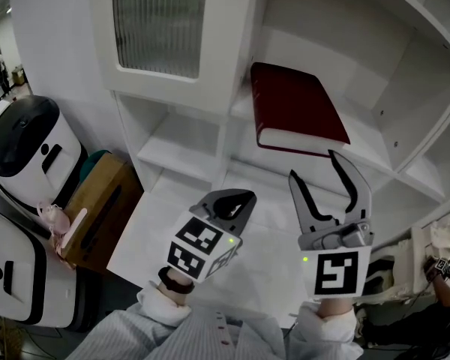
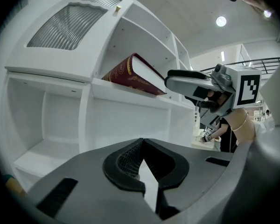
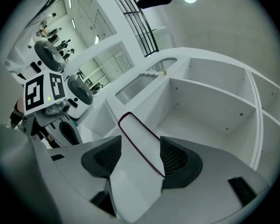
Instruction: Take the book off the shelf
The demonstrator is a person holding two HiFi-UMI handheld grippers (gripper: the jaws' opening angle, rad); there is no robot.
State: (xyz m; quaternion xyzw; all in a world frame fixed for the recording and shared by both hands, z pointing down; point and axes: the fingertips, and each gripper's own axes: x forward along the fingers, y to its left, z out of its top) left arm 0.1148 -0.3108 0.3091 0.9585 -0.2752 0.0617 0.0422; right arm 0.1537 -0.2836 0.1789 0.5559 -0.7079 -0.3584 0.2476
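A dark red book (image 1: pixel 296 111) lies flat on a middle shelf (image 1: pixel 375 145) of the white shelf unit, its white page edge toward me. My right gripper (image 1: pixel 313 167) stands open just in front of that edge. In the right gripper view the page edge (image 3: pixel 130 125) runs between the two spread jaws of the right gripper (image 3: pixel 140 141), and neither pad presses on it. My left gripper (image 1: pixel 246 196) hangs lower and to the left, shut with nothing in it. In the left gripper view the left gripper (image 2: pixel 142 141) points at the shelf unit below the book (image 2: pixel 135 76).
A cabinet door with ribbed glass (image 1: pixel 161 21) is above left of the book. Open white compartments (image 1: pixel 180 145) lie beneath it. A white and black machine (image 1: pixel 26 148) and a brown box (image 1: pixel 105 201) stand at the left. A person (image 2: pixel 219 129) is off to the right.
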